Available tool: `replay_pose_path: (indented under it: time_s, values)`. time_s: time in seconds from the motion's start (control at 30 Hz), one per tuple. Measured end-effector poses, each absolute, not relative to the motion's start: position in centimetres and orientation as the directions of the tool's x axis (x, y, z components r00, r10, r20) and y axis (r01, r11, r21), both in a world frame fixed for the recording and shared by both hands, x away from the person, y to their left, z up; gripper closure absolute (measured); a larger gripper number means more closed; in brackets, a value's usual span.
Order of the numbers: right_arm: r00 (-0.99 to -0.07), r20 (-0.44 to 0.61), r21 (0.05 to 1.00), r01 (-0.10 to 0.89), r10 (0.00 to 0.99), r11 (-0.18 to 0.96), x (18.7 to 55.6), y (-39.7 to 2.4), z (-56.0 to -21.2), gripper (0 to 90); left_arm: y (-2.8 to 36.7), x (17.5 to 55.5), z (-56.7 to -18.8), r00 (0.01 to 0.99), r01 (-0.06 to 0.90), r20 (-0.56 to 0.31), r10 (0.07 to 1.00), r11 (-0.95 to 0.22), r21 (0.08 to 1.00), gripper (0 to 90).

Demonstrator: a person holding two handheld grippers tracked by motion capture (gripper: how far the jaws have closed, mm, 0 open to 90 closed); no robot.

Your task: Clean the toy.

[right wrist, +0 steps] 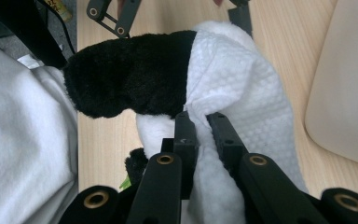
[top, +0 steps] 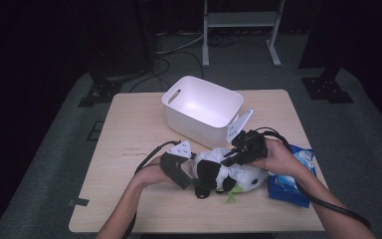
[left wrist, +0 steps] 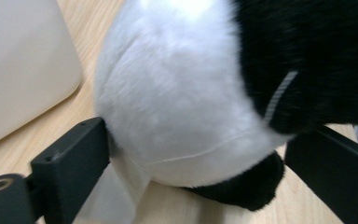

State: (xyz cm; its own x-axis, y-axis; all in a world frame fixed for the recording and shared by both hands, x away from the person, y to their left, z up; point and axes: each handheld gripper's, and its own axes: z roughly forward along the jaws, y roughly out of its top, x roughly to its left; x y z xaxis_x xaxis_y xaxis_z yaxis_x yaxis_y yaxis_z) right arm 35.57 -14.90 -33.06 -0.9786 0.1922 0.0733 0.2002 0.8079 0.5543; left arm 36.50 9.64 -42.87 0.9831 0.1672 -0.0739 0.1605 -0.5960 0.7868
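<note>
**Wiping the panda, bin still empty**

On my pale wooden desk (top: 129, 149) the white plastic bin (top: 201, 107) holds nothing. The black-and-white plush panda (top: 224, 174) lies before it. My left tongs (left wrist: 196, 154) gape around its body; my right tongs (right wrist: 203, 126) pinch the white dimpled cloth (right wrist: 247, 84) against it.

A light wooden table (top: 129, 134) fills the middle of the high view. A white plastic bin (top: 202, 109) stands on it just above center. Below the bin lies a black-and-white plush toy (top: 224, 175), and a blue snack packet (top: 291, 181) lies at the table's right edge.
</note>
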Motion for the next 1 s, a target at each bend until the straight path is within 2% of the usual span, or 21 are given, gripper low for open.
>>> replay_pose_path:
  time_s: [0.23,0.27,0.4,0.47,0.7,0.83,1.0]
  values:
    - [-0.978,0.077,0.552,0.202,0.192,0.809,35.6,-14.7,-33.2,82.1,9.4,36.9,-44.7,0.986,0.155,-0.097,0.133,-0.552,0.819,2.8]
    - [-0.979,0.074,0.550,0.200,0.191,0.811,35.6,-14.7,-33.2,82.1,9.5,36.9,-44.7,0.985,0.161,-0.104,0.134,-0.542,0.825,5.5]
    - [-0.979,0.074,0.561,0.197,0.188,0.804,35.8,-14.6,-33.2,82.1,10.1,36.9,-44.3,0.987,0.150,-0.093,0.134,-0.525,0.838,30.6]
    - [-0.979,0.080,0.563,0.201,0.190,0.802,35.8,-14.6,-33.1,82.1,10.1,36.7,-43.8,0.987,0.145,-0.080,0.142,-0.540,0.829,34.6]
    - [-0.985,0.067,0.623,0.164,0.157,0.765,35.5,-14.0,-31.3,82.1,11.0,35.8,-38.4,0.981,0.111,0.027,0.191,-0.675,0.730,36.0]
    - [-0.992,0.057,0.674,0.122,0.114,0.728,34.9,-12.9,-29.6,82.1,11.1,35.2,-34.6,0.981,0.071,0.098,0.168,-0.778,0.624,35.9]
    - [-0.998,0.034,0.721,0.067,0.061,0.690,34.1,-10.9,-27.6,82.1,10.6,34.3,-32.2,0.982,0.041,0.129,0.138,-0.823,0.566,36.0]
